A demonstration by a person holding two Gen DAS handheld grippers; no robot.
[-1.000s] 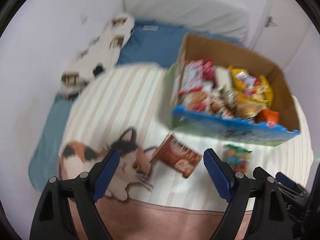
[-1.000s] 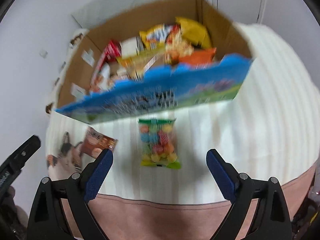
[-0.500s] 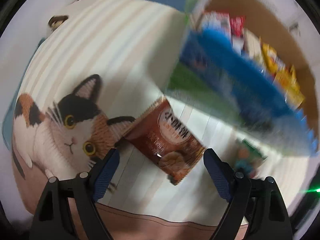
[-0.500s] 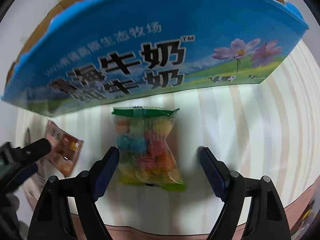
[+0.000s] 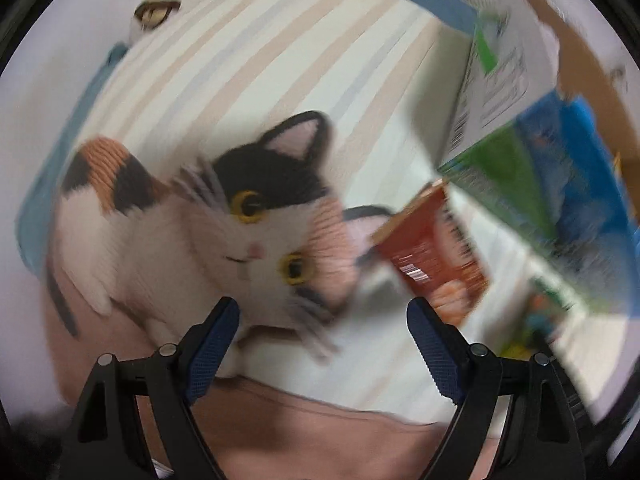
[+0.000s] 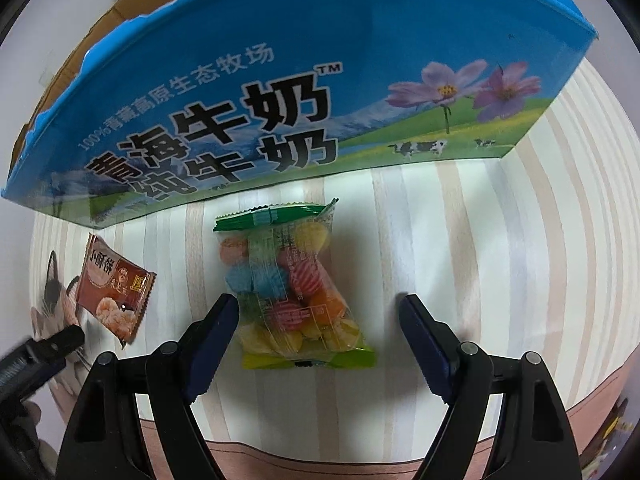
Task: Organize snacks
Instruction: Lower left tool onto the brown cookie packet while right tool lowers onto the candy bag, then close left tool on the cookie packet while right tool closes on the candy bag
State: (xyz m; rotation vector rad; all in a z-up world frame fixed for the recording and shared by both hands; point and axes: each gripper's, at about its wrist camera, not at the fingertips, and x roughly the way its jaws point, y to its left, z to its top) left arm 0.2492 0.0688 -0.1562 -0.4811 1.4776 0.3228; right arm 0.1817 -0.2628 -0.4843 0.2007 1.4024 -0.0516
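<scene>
A clear bag of coloured candies [image 6: 288, 280] with green ends lies on the striped blanket, just in front of the blue milk carton box [image 6: 280, 80]. My right gripper [image 6: 320, 312] points down over it, open, with the bag's lower half between the fingers. The left pad is at the bag's edge and the right pad stands apart from it. A red-brown snack packet [image 6: 112, 292] lies to the left. My left gripper [image 5: 324, 316] hangs open over the cat print, and the red-brown packet [image 5: 432, 256] sits just beyond its right fingertip. The box [image 5: 520, 184] is at the right, its contents hidden.
The blanket [image 6: 500, 260] has pale stripes, a calico cat print [image 5: 248, 224] and a pink border [image 5: 320, 432] near the fingers. A blue sheet [image 5: 44, 200] shows past its left edge. The left gripper's black tip [image 6: 44, 348] enters the right wrist view at lower left.
Both grippers have come down close to the blanket. The left view swung so the red-brown packet shifted from between the fingers to the right. The right jaws narrowed around the candy bag.
</scene>
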